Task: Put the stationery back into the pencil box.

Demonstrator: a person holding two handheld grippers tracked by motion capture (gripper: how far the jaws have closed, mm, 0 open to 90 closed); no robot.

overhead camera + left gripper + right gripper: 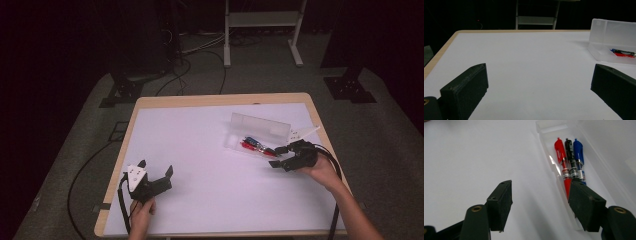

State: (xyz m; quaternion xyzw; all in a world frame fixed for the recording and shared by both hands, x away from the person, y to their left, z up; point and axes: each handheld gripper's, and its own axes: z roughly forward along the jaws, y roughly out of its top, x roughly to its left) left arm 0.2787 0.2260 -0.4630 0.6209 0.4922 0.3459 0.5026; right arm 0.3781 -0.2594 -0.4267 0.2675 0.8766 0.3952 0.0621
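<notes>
Resting spot of the pens: three pens, a red pen (562, 162), a black pen (571, 160) and a blue pen (578, 157), lie side by side in the clear plastic case (235, 142), touching one another, tips toward the right tool.
Case: its tray sits on the right half of the white surface (200, 150), with the hinged lid (260, 126) standing up along the far side.
Right tool (280, 157): held low at the near right end of the case, jaws spread wide with nothing between them; in the right gripper view one jaw stands over the bare surface, the other over the case, covering the pens' tips. No pad presses on a pen.
Left tool (156, 169): near the front left of the surface, well apart from the case, jaws wide open and empty, pointing across the bare white top.
Hands: a hand holds each tool from the near edge.
</notes>
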